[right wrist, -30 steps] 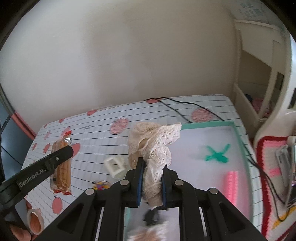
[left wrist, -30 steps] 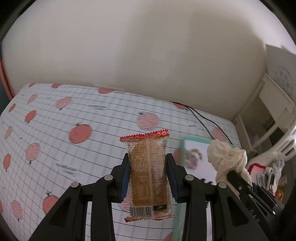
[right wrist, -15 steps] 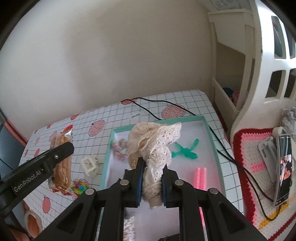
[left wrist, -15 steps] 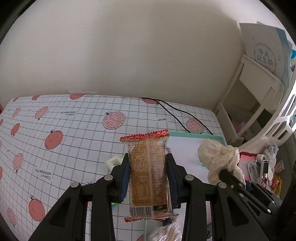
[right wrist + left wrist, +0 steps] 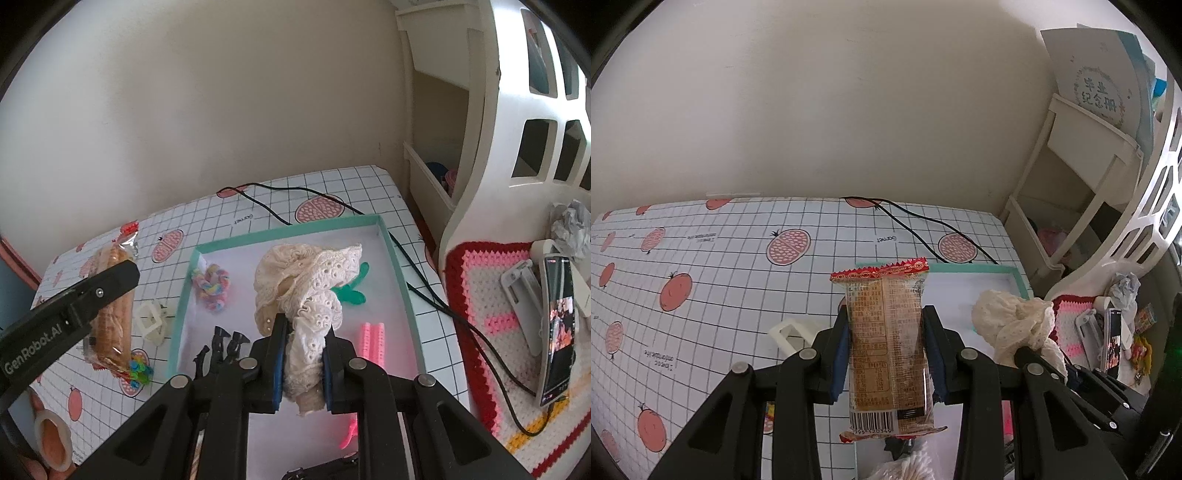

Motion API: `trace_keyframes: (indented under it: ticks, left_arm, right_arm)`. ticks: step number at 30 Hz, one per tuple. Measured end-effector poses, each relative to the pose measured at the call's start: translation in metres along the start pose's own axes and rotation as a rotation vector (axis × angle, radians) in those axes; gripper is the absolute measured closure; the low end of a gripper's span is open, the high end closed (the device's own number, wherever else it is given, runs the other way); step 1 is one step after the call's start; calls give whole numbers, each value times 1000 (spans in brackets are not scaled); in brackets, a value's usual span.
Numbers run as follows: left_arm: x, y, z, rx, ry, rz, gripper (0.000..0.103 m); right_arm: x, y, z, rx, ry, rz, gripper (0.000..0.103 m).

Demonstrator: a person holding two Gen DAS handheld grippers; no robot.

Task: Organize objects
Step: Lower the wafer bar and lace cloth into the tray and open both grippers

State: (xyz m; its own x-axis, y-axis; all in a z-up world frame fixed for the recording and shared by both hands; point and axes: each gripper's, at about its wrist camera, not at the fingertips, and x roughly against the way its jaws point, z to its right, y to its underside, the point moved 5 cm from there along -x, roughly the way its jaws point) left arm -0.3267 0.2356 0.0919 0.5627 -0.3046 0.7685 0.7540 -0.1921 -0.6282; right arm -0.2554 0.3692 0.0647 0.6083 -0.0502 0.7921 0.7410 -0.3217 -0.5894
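Currently I hold two items above the surface (image 5: 406,221). My left tool (image 5: 886,350) is pinching a wrapped snack bar (image 5: 888,347) upright between its blue pads, barcode end nearest the camera. My right tool (image 5: 301,363) is clamped on a cream lace scrunchie (image 5: 306,284), held over the teal-rimmed tray (image 5: 400,284). In the tray I note a pastel hair tie (image 5: 212,282), a green clip (image 5: 351,291), a pink comb-like clip (image 5: 373,338) and black clips (image 5: 219,349) — all lying apart from one another. Left of the tray, on the gridded surface, sits a white square clip (image 5: 151,321). A black cable (image 5: 436,302) runs past the tray's right rim.
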Motion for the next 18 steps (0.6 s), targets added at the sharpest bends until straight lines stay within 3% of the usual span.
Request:
trace_keyframes:
  ticks: [18]
  left_arm:
    - [-49, 27, 17, -87, 34, -12, 64]
  right_arm:
    - [-31, 14, 12, -19, 43, -54, 86]
